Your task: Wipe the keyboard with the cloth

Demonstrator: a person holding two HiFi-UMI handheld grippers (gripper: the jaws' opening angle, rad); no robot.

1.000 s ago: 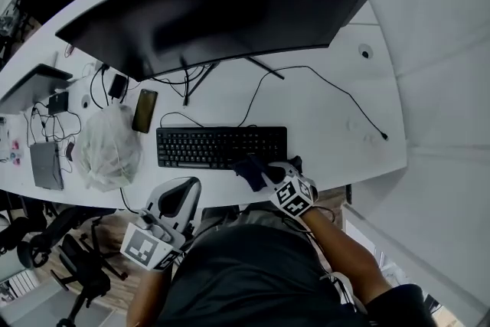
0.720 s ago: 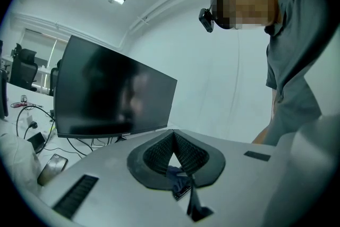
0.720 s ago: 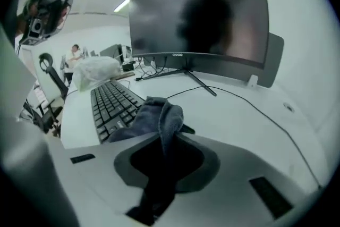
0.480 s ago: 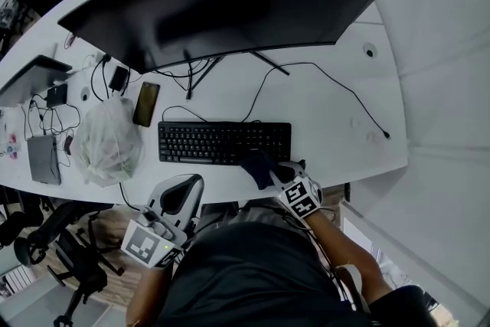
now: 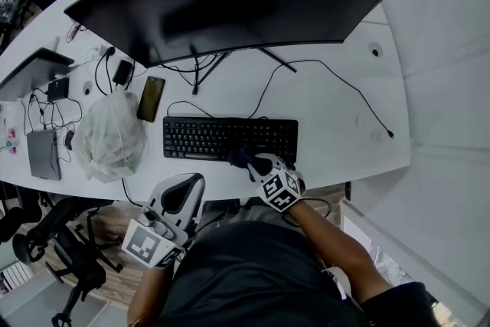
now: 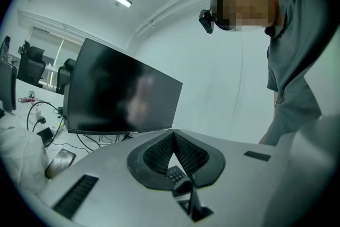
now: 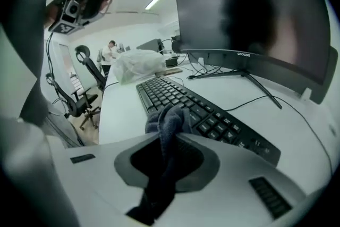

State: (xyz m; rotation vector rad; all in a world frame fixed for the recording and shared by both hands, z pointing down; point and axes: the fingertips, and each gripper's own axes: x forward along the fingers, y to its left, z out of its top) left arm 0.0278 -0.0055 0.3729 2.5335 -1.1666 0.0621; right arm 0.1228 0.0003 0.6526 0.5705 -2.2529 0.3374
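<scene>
The right gripper is clamped on a bunched dark blue-grey fabric cloth at the front edge of the flat black keyboard on the white bench. Most of the keyboard's length lies left of the cloth. The left gripper, closed and empty, is lower left, farther off.

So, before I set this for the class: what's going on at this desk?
A person is wiping a keyboard on a white desk, with a hand-held gripper in each hand. The right hand-held gripper is clamped on a dark cloth, whose bunched end is pressed on the keys at the keyboard's near edge, right of the middle. The left hand-held gripper is shut and empty, held off the desk's near edge, taking no part.
</scene>
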